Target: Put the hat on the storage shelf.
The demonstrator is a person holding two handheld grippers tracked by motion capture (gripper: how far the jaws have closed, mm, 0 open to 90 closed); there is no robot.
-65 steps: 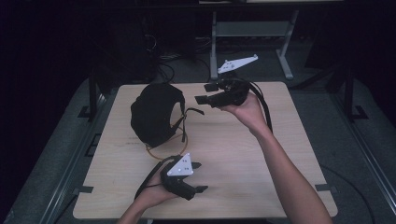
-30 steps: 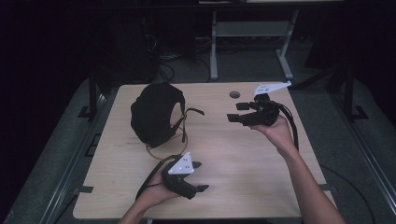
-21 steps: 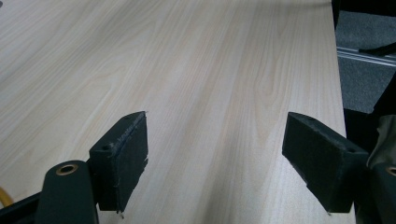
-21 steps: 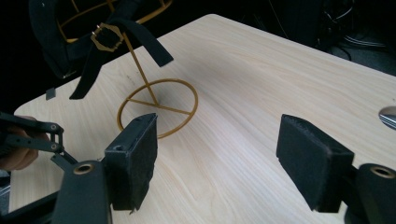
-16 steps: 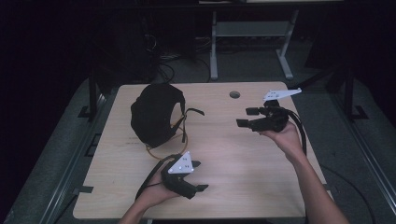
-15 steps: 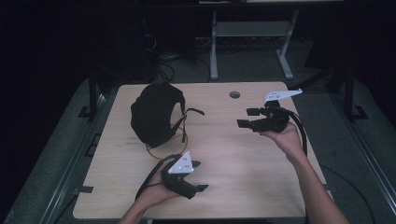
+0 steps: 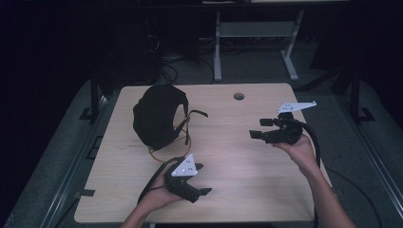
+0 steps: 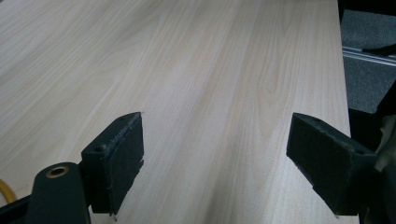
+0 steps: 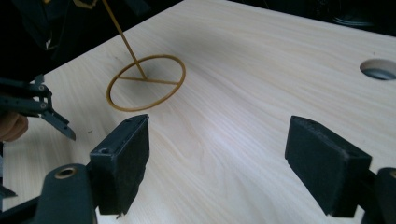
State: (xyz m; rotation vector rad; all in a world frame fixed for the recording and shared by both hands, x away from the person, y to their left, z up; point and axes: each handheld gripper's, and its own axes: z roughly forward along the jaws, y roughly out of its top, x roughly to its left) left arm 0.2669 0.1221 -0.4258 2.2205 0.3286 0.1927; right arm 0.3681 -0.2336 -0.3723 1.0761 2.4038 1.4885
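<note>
- Black bag (image 7: 157,116) with a yellow wire ring (image 9: 145,82) lies on the counter (image 7: 228,190) toward its far left corner.
- Left gripper (image 8: 212,161), jaws spread and empty, sits near the front edge.
- Right gripper (image 9: 217,161), jaws spread and empty, hovers near the right edge.

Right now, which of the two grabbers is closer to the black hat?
The left gripper, near the table's front edge. It sits just below the black hat; the right gripper is farther off, across the table.
</note>
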